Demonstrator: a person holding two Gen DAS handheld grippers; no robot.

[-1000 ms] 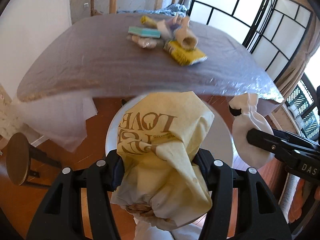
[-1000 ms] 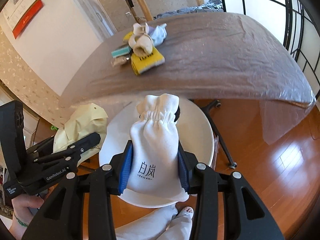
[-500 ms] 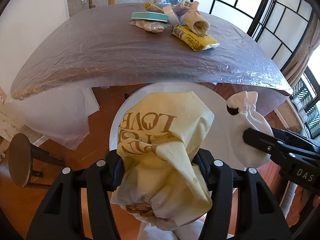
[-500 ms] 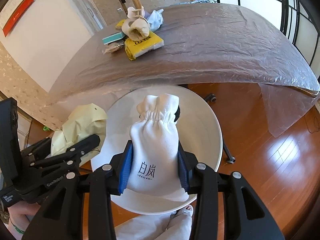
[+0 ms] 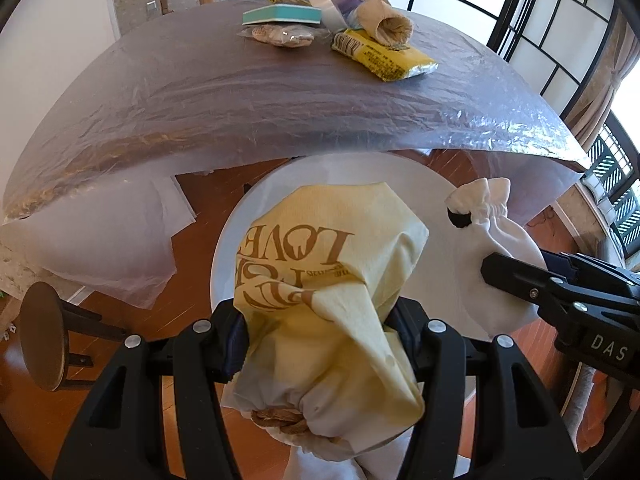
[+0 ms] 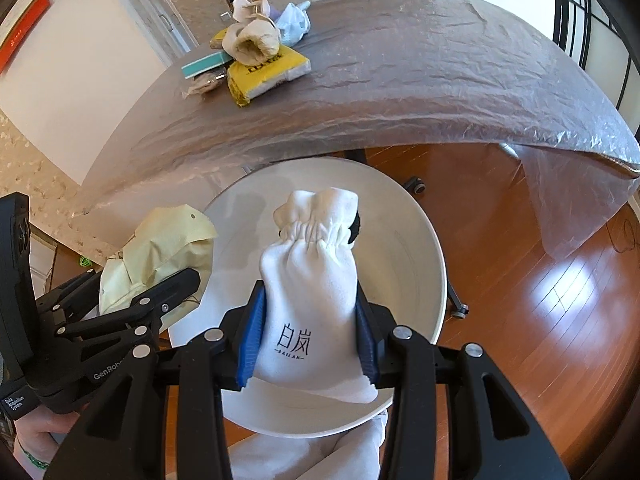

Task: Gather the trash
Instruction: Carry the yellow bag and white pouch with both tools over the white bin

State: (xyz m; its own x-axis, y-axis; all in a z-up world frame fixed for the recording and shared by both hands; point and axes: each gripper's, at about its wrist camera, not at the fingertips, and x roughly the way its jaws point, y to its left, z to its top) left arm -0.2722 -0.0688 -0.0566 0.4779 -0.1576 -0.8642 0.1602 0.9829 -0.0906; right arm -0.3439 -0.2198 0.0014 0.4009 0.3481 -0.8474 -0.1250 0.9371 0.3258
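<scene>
On my left, the left gripper (image 5: 320,344) is clamped on a yellow bag (image 5: 320,280), its pads biting into the soft, crumpled middle. The bag bulges above and below the jaws, and something brown shows at its lower end, so I judge that loose contents could spill out if I tip it the wrong way. The bag hangs over the left part of the white bin (image 5: 404,172), which stands on the wood floor just in front of the table (image 5: 200,100). If I let go while it overhangs the rim, it may slide down the outside.

To the right, the right gripper (image 6: 308,340) squeezes a white pouch (image 6: 308,280) at its lower half, blue pads pressed into the cloth. The pouch is over the middle of the bin, a safer spot. The two tools hang close together; crowding them lower risks a knock that shifts either grip.

Beyond, the rest of the trash sits far back on the table: a teal box (image 5: 282,14), a clear wrapper (image 5: 278,36), a yellow packet (image 5: 384,54). The table's plastic sheet (image 5: 500,120) droops near the bin, and I could snag it when I lift out.
</scene>
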